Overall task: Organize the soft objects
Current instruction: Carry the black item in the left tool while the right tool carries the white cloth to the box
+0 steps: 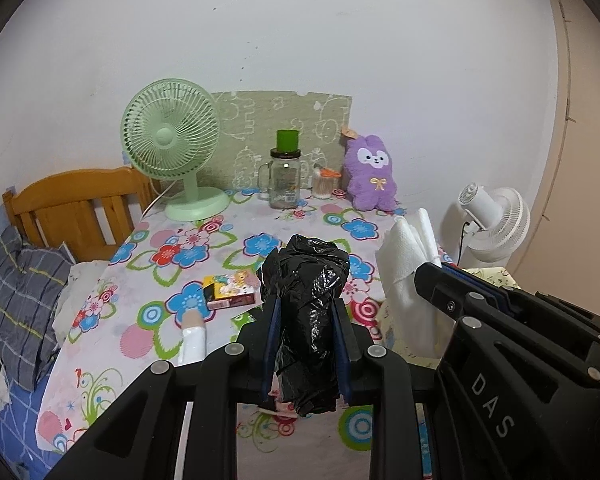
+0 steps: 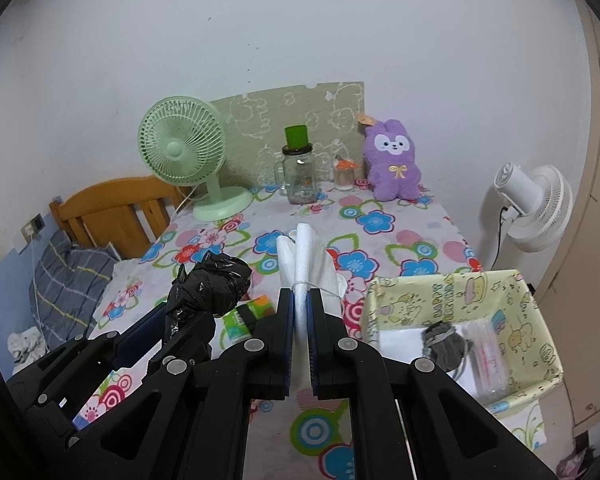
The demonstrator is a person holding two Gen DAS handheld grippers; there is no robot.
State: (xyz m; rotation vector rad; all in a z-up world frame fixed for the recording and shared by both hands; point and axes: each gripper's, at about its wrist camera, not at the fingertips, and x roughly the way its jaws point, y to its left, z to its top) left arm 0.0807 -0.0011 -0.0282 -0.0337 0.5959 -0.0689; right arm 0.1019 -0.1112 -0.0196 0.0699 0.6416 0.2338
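Observation:
My left gripper (image 1: 306,305) is shut on a crumpled black plastic bag (image 1: 306,276), held upright above the flowered tablecloth (image 1: 172,240). In the right wrist view that black bag (image 2: 216,284) shows at lower left. My right gripper (image 2: 300,294) is shut on a white folded bundle (image 2: 306,256) tied with string; the white bundle (image 1: 406,248) also shows at the right of the left wrist view. Just right of it stands a yellow fabric box (image 2: 452,296) with a grey soft item (image 2: 444,344) and a clear packet (image 2: 488,356) inside. A purple plush rabbit (image 2: 394,164) sits by the far wall.
At the back stand a green desk fan (image 1: 170,140), a glass jar with a green cup on it (image 1: 285,178) and a tub of cotton swabs (image 1: 325,186). A small printed carton (image 1: 230,290) lies mid-table. A white fan (image 2: 534,208) is off the right edge, a bed with a grey pillow (image 1: 20,292) on the left.

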